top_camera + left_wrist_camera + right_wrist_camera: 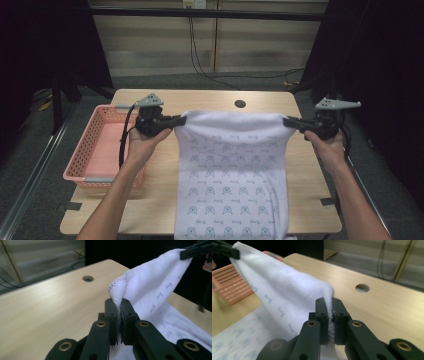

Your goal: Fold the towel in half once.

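Note:
A white towel (232, 170) with a small blue printed pattern hangs stretched between both grippers, its lower part trailing over the wooden table (150, 200) toward the near edge. My left gripper (181, 120) is shut on the towel's upper left corner, and the hemmed edge (117, 290) bunches above its closed jaws (119, 305). My right gripper (287, 121) is shut on the upper right corner, with towel cloth (287, 297) pinched between its jaws (330, 305). Both held corners are lifted off the tabletop.
A pink plastic basket (85, 150) sits on the table's left side, beside my left forearm. A round cable hole (240, 104) lies in the table's far edge. Black cables run across the floor beyond the table.

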Demonstrator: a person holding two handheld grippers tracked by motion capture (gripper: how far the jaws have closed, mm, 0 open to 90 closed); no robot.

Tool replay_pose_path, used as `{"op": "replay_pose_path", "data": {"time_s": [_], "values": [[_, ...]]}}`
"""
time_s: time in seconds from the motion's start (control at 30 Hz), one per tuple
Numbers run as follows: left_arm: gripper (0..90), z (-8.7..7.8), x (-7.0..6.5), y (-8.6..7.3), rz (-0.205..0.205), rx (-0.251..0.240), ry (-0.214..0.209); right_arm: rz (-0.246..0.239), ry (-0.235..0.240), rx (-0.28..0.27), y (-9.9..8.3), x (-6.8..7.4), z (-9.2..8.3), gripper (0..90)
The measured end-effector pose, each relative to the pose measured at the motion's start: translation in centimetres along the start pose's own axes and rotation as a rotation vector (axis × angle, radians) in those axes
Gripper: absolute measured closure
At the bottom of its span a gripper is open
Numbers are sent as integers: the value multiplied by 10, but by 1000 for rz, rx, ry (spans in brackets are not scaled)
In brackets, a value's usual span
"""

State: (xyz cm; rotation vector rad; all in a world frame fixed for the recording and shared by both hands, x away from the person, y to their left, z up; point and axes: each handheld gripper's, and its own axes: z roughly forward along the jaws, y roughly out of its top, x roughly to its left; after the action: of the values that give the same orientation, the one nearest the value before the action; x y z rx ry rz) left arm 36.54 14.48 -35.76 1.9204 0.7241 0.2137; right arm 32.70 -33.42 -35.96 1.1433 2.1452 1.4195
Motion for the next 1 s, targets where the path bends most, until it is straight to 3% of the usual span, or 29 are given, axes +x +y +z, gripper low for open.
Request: {"op": "replay_pose_path", "data": {"time_s": [0.07, 0.17, 0.23, 0.3, 0.47, 0.57, 0.6, 0.67, 0.83, 0.9, 1.0], "values": [[862, -7, -14, -13, 12, 11, -23, -22, 14, 23, -10, 13, -11, 856], [861, -15, -32, -34, 26, 37, -49, -16, 50, 47, -29, 28, -24, 856], [861, -18, -41, -50, 15, 55, -73, -7, 68, 75, -48, 42, -32, 856], [860, -20, -50, -76, -8, 98, -89, 15, 96, 103, -69, 53, -36, 856], [857, -16, -60, -123, -56, 172, -134, 58, 140, 251, -126, 74, -29, 856], [856, -6, -62, -146, -83, 250, -136, 86, 158, 324, -148, 80, -21, 856], [856, -5, -64, -149, -63, 270, -127, 92, 158, 347, -154, 82, -18, 856], [852, -5, -64, -150, -64, 264, -150, 89, 158, 374, -159, 85, -16, 856], [848, 6, -64, -158, -50, 332, -173, 81, 152, 417, -163, 84, -13, 856], [843, 13, -67, -157, -27, 352, -174, 67, 149, 464, -166, 84, -6, 857], [847, 20, -65, -157, -20, 376, -148, 70, 146, 458, -165, 82, -4, 863]]}}
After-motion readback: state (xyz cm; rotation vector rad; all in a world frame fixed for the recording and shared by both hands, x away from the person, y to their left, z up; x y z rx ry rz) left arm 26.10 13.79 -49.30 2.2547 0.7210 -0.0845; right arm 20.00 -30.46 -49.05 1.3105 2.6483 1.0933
